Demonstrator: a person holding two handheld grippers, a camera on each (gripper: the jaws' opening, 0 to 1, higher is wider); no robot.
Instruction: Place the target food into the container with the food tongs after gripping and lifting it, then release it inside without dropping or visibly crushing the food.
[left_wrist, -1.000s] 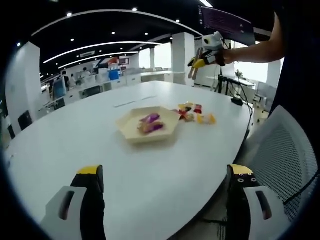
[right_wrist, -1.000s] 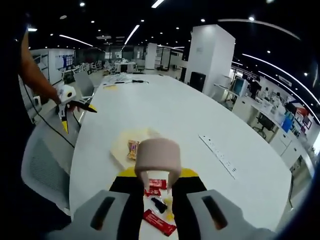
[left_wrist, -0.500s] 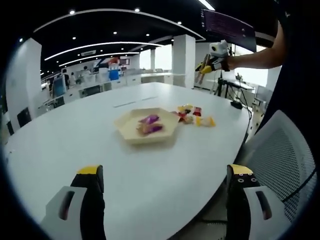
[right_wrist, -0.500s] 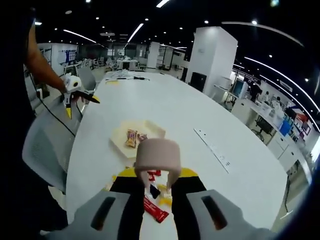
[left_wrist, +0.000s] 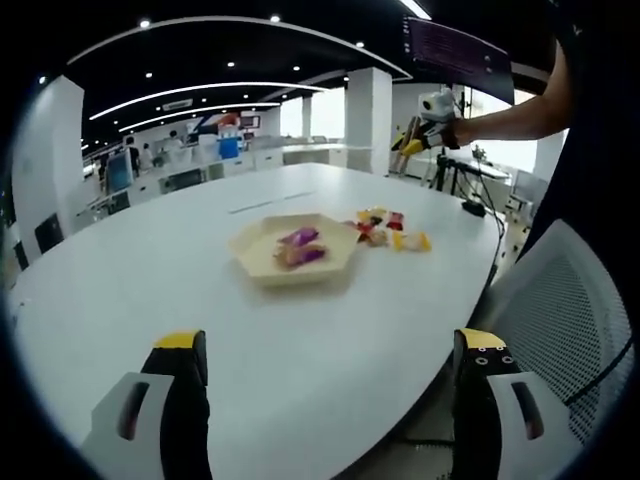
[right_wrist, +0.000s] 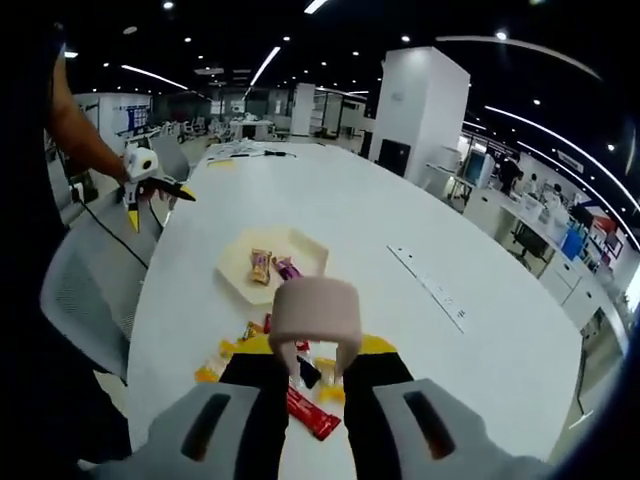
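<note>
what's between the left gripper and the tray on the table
Bare white table, in the left gripper view: nothing lies between the left gripper and the hexagonal tray.

In the left gripper view, the left gripper (left_wrist: 325, 400) is showing two black jaws with yellow tips, each backed by a pale grey housing with a dark oval slot; two small screws are sitting on the right jaw. At far right, the person's dark garment (left_wrist: 600, 120) is hanging beside a bare forearm.

In the right gripper view, the right gripper (right_wrist: 312, 395) is showing black jaws, yellow-edged, with matching slotted grey housings.
</note>
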